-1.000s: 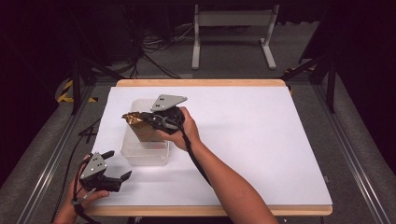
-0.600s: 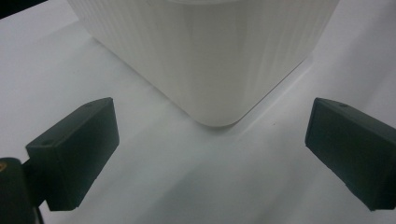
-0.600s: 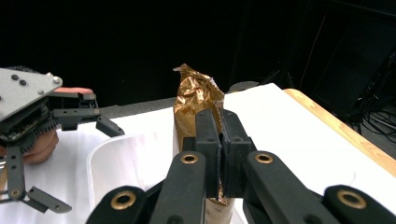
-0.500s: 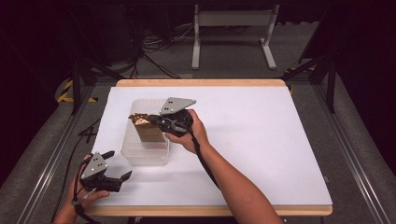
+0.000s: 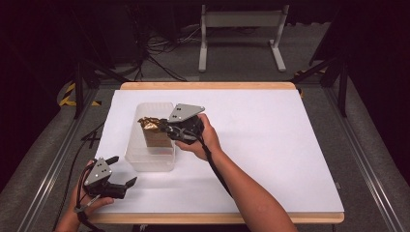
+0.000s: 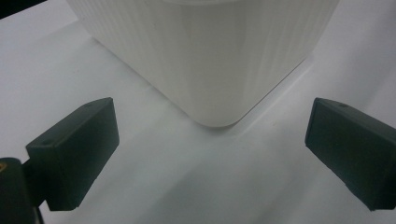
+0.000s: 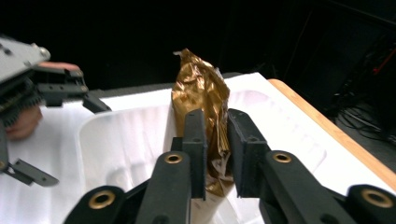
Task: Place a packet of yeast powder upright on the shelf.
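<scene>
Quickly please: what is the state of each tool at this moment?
Left tool: open, holding nothing, near the translucent plastic container.
Right tool: closed on the crumpled gold foil bag over the container.

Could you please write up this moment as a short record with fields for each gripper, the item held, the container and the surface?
right gripper: right gripper shut on the gold foil bag, holding it over the tub
held item: gold foil bag, crinkled top, upright
container: clear plastic tub, on the table's left part, bag's lower end inside it
left gripper: left gripper open, low at the table's near left corner, facing a corner of the tub, touching nothing
surface: white table with wooden edge
</scene>
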Motion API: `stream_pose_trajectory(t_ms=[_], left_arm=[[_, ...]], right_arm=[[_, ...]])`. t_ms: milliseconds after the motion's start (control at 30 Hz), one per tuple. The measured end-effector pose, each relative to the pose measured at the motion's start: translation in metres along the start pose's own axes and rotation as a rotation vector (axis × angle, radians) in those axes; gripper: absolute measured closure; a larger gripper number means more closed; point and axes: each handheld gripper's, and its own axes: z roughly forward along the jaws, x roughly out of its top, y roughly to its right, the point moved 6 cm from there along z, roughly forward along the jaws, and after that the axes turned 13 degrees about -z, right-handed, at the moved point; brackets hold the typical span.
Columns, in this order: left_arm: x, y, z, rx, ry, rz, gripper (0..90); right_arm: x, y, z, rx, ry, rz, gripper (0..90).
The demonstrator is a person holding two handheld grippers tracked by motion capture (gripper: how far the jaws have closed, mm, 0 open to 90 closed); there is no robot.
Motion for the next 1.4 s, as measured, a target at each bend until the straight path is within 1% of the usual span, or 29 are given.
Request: stream_pose_trajectory(t_ms=[33, 100, 167, 200, 300, 433, 500, 533, 600, 667, 767, 833, 1067, 1167, 1333, 1400], left_arm=[[0.0, 0.0, 0.0, -0.002, 0.0, -0.001, 3.8], [0.0, -0.001, 0.0, 0.0, 0.0, 0.004, 3.8], [0.0, -0.001, -0.001, -0.001, 0.002, 0.001, 3.8], [0.0, -0.001, -0.001, -0.002, 0.002, 0.001, 3.7], [0.001, 0.0, 0.0, -0.001, 0.0, 0.004, 3.8], [0.001, 0.0, 0.0, 0.001, -0.003, 0.005, 3.8], [0.001, 0.0, 0.0, 0.0, -0.005, 0.007, 3.8], [0.0, 0.0, 0.001, 0.001, -0.004, 0.006, 3.8], [0.0, 0.0, 0.001, 0.001, -0.005, 0.006, 3.8], [0.0, 0.0, 0.0, 0.002, -0.006, 0.009, 3.8], [0.0, 0.0, 0.0, 0.002, -0.004, 0.004, 3.8], [0.0, -0.001, 0.0, 0.003, -0.006, 0.01, 3.8], [0.0, 0.0, 0.0, 0.004, -0.006, 0.01, 3.7], [0.0, 0.0, 0.001, 0.003, -0.009, 0.008, 3.8], [0.001, 0.0, 0.002, 0.005, -0.01, 0.013, 3.7], [0.001, 0.0, 0.002, 0.006, -0.011, 0.014, 3.7]], right_arm=[[0.0, 0.0, -0.001, -0.008, -0.015, -0.01, 72.6], [-0.001, 0.0, -0.002, -0.01, -0.026, -0.008, 71.8], [-0.002, 0.0, -0.003, -0.01, -0.031, -0.01, 71.1], [-0.003, 0.002, -0.007, -0.022, -0.045, -0.012, 65.0], [-0.004, 0.003, -0.012, -0.03, -0.055, -0.013, 64.2], [-0.005, 0.003, -0.019, -0.041, -0.075, -0.032, 61.7], [-0.006, 0.004, -0.023, -0.063, -0.095, -0.053, 60.7], [-0.007, 0.005, -0.025, -0.073, -0.1, -0.056, 60.5], [-0.009, 0.005, -0.028, -0.064, -0.109, -0.053, 59.7], [-0.012, 0.006, -0.032, -0.067, -0.128, -0.066, 58.5], [-0.015, 0.009, -0.038, -0.076, -0.141, -0.067, 57.0], [-0.017, 0.011, -0.043, -0.077, -0.148, -0.062, 56.3], [-0.03, 0.015, -0.055, -0.082, -0.207, -0.082, 52.9], [-0.035, 0.016, -0.061, -0.087, -0.218, -0.072, 51.3], [-0.042, 0.019, -0.07, -0.097, -0.247, -0.08, 47.1], [-0.045, 0.02, -0.073, -0.103, -0.254, -0.07, 45.8]])
